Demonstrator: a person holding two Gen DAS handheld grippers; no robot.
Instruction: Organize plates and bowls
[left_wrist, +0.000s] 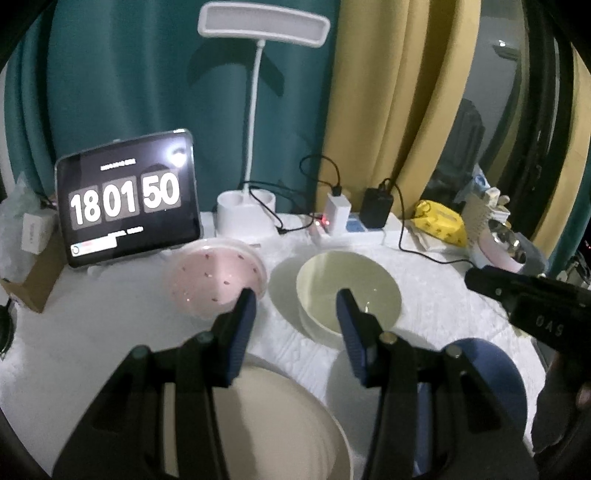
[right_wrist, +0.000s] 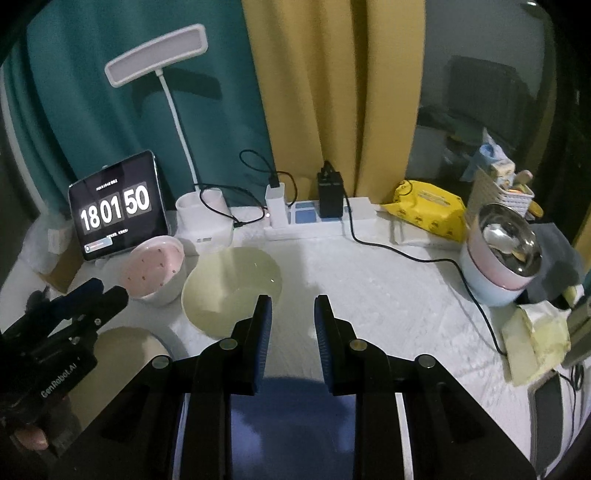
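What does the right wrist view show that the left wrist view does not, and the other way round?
Only the right wrist view shows the spoon lying inside the steel-lined pot and the pale yellow packet at the table's right edge. Only the left wrist view shows that the pale green bowl sits on a pale green plate. Both share the tablet clock, the desk lamp, the pink bowl, the beige dish, the blue dish, and both claws, left and right, open and empty.

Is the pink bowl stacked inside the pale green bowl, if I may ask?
No, the pink bowl stands beside the pale green bowl on the table, not inside it.
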